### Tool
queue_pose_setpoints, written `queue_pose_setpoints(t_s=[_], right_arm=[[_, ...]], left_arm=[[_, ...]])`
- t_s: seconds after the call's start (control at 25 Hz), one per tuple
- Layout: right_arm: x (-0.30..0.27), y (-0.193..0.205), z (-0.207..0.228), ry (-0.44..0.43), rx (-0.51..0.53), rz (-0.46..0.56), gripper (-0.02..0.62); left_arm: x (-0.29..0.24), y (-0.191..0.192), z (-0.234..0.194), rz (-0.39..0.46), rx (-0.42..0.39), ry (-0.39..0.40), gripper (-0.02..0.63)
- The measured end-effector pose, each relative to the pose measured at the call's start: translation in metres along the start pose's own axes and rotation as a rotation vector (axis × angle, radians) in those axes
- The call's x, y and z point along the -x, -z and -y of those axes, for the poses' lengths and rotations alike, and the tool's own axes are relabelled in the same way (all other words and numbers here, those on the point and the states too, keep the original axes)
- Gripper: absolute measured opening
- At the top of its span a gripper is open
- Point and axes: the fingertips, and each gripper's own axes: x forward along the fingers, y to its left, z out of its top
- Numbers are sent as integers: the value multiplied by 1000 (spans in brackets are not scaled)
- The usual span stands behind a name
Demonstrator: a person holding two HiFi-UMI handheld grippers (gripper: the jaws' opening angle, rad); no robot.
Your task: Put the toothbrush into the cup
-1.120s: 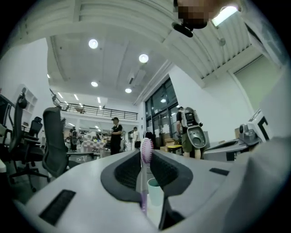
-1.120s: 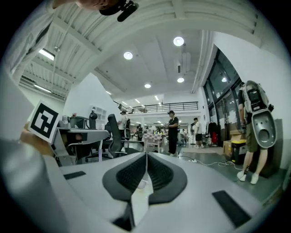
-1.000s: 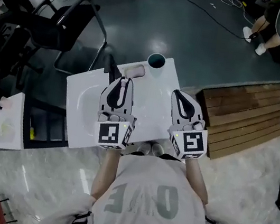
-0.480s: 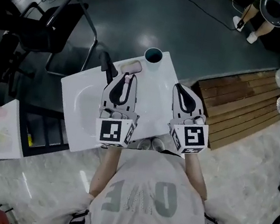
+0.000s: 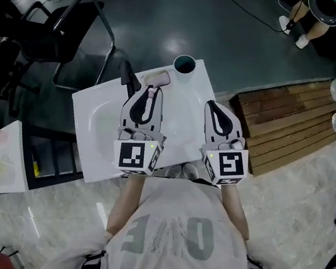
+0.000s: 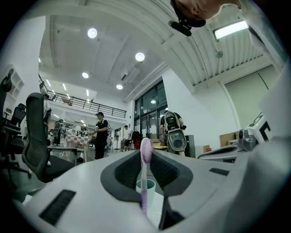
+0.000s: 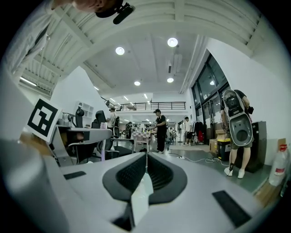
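My left gripper is clamped on the lilac toothbrush, bristle end up at frame centre. The teal cup stands just beyond, at the table edge. My right gripper is closed and empty. A misjudged descent could knock the cup off.

The cup stands at the far edge of the table. Before the cup, slightly left, is the left gripper with the toothbrush between its jaws; before the cup to the right is the right gripper.
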Motion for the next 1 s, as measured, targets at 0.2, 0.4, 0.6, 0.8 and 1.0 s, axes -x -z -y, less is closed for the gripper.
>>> queue_pose_setpoints(t_s=[0.2,0.4,0.6,0.8,1.0], right_arm=[[4,8,4,19,-12,-18,32],[16,12,20,70,-29,-26,32],[28,15,36,130,-42,-32,32],[40,20,48,173,-50,-45,32],[51,26,57,219,-48,-68,32]], left_arm=[[-15,9,5,-85,18,18,78],[-44,4,4,-96,11,29,78],[-77,-30,-4,-21,-11,52,78],[-104,-60,-3,72,3,83,78],[-127,-66,7,147,28,142,78]])
